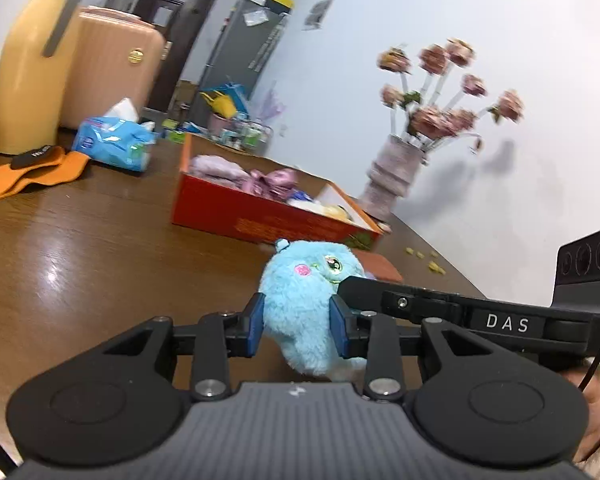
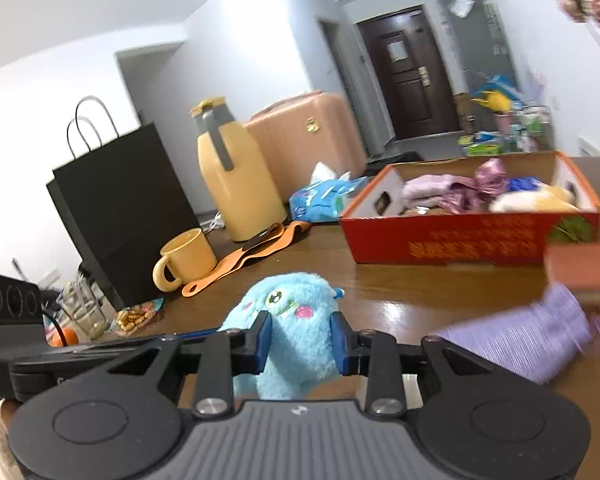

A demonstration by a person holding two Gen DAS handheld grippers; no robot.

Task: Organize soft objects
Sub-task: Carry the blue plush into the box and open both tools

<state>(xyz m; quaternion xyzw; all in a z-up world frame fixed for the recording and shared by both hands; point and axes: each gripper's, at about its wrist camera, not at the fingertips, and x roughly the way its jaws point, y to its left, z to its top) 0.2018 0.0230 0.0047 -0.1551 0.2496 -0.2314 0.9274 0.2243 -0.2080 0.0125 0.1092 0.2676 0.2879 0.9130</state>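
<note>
The blue plush toy (image 1: pixel 306 304) sits between the blue pads of the left gripper (image 1: pixel 298 330), and both pads press into its fur at the sides, so this gripper is clamped on it. The right wrist view shows the same toy (image 2: pixel 296 332) squeezed between the pads of the right gripper (image 2: pixel 300 340) as well, the fur bulging above and below the pads. So both grippers grip one toy from opposite sides, and in the left view the right tool's black finger reaches in from the right edge and meets the toy near its eye. The toy appears lifted just off the wooden table (image 1: pixel 84 264), though its underside is hidden behind the gripper bodies. Its long axis runs roughly upright, head above the pads and body hanging below. The red box (image 1: pixel 260 216) already holds pink and purple cloth pieces and lies ahead of the toy and somewhat to the right in both views, near but not touching. I judge that the coming move is a carry forward over the near wall of the box, and that neither hand is clearly nearer. A purple cloth (image 2: pixel 532 340) lies on the table just right of the right gripper, not yet put away.
</note>
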